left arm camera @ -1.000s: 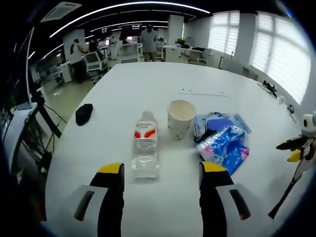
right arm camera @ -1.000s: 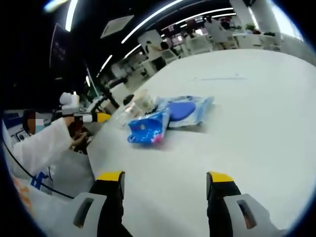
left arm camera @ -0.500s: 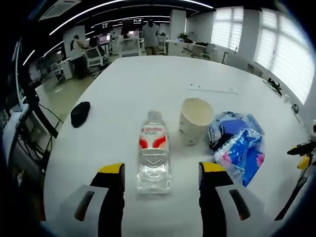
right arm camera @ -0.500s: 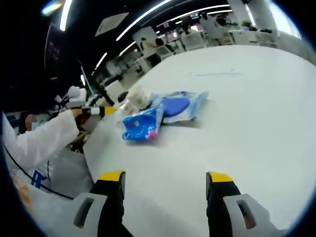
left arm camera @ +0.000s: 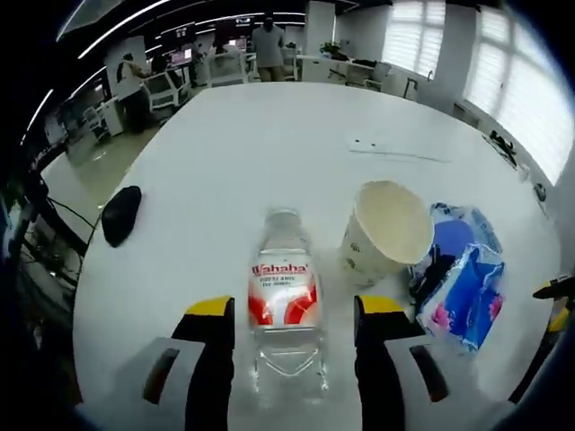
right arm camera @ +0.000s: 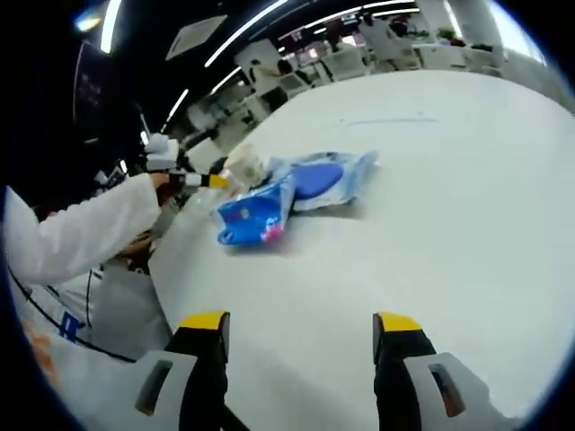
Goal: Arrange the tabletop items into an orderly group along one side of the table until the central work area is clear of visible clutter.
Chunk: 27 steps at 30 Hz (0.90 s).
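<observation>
One clear water bottle [left arm camera: 287, 310] lies on its side on the white tabletop [left arm camera: 252, 162], cap pointing away, its body right between the spread jaws of the left tool [left arm camera: 294, 314]; whether the jaws touch it, I cannot tell. Its label is red and white and reads "Wahaha", with smaller print below that is too fine to read. Just beside it, to the right in the left gripper view, is one paper cup [left arm camera: 388, 233], cream-coloured, tipped so its open mouth faces the camera, with some small marks low on its wall. Next along are two blue plastic packets [left arm camera: 460, 283], overlapping, one with a pink patch, crumpled and shiny. Off to the left, near the tabletop's edge and well apart from the rest, is one small black object [left arm camera: 119, 214].

In the right gripper view the right tool [right arm camera: 297, 325] hovers over bare tabletop, jaws spread wide, nothing between them. The two packets [right arm camera: 287, 193] lie ahead with the cup behind them, and a white sleeve [right arm camera: 76, 238] reaches in from the left with the left tool.
</observation>
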Each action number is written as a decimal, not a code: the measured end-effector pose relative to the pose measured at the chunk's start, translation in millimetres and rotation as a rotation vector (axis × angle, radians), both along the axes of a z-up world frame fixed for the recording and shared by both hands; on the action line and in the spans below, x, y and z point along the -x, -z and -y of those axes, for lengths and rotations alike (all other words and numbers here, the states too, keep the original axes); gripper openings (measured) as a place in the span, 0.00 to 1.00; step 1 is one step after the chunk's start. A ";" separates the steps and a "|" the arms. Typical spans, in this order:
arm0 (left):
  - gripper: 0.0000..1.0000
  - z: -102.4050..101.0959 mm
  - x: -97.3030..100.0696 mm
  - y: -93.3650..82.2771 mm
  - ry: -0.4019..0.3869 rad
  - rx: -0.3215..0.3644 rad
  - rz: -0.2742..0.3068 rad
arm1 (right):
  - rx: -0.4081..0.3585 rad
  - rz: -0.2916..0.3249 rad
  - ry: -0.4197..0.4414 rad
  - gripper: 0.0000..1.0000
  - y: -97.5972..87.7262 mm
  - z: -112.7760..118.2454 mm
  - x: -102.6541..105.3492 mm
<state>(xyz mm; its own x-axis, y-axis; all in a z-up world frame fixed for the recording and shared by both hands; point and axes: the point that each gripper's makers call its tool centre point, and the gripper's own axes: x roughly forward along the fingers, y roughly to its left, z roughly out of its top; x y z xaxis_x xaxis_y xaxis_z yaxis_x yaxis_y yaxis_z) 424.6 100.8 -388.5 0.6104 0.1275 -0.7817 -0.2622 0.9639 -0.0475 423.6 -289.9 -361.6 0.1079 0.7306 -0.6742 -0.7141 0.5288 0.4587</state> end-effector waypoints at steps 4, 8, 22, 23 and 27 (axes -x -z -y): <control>0.52 -1.5 -6.6 9.9 -0.006 0.017 -0.008 | 0.004 -0.002 0.016 0.64 -1.1 3.2 -1.4; 0.51 -3.3 -7.1 18.7 -0.017 0.019 -0.030 | 0.013 -0.010 0.037 0.64 -1.2 7.6 -3.4; 0.41 -4.0 -10.3 18.2 -0.040 0.040 -0.001 | 0.012 -0.027 0.026 0.63 9.3 -0.8 -5.5; 0.41 -3.7 -10.1 17.6 -0.040 0.040 0.000 | 0.010 -0.027 0.025 0.63 8.7 -1.7 -5.5; 0.39 -3.8 -7.8 15.4 -0.054 0.034 0.001 | 0.005 -0.022 0.025 0.63 5.8 -2.8 -6.6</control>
